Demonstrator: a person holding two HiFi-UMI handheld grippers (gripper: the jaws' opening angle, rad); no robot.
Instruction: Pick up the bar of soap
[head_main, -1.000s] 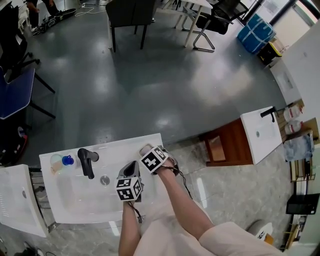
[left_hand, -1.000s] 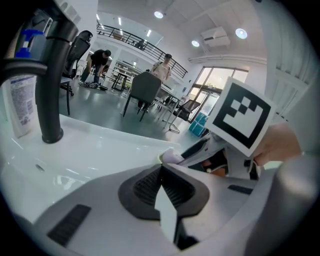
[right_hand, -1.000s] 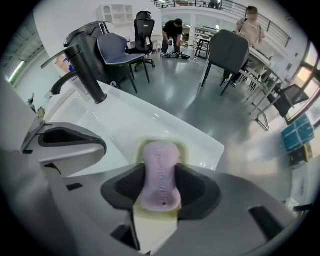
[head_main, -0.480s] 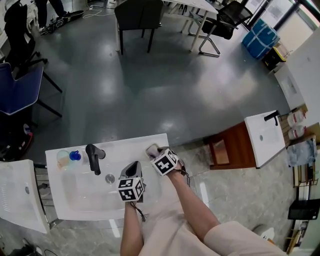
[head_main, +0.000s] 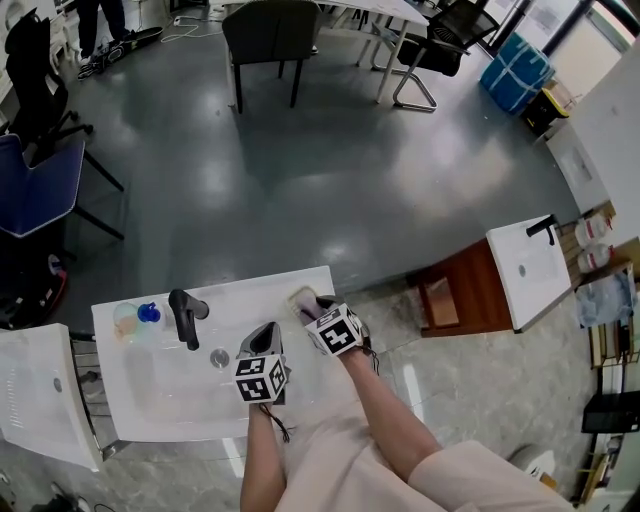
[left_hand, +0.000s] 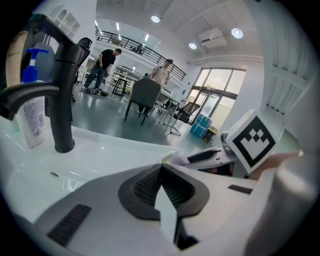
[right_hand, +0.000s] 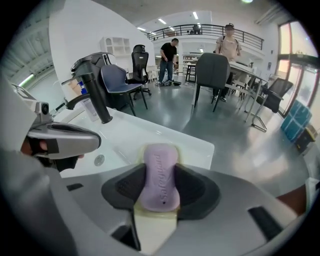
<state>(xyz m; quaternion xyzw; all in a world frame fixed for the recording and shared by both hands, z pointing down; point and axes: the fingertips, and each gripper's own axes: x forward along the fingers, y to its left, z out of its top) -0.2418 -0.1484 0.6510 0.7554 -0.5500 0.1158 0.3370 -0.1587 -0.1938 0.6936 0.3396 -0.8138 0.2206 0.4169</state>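
Right tongs (right_hand: 160, 182), forearm (head_main: 375, 405) stretched forward, grasp the purple bar of soap (right_hand: 161, 160) at the surface's (head_main: 250, 290) far right corner; left tongs (left_hand: 161, 170), clenched empty, hover alongside.

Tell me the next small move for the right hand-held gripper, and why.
Probably lift the right hand-held gripper straight up, slowly. Its jaws press both sides of the purple soap bar, which appears to rest on its cream dish; a vertical lift should free the bar without dragging the dish.
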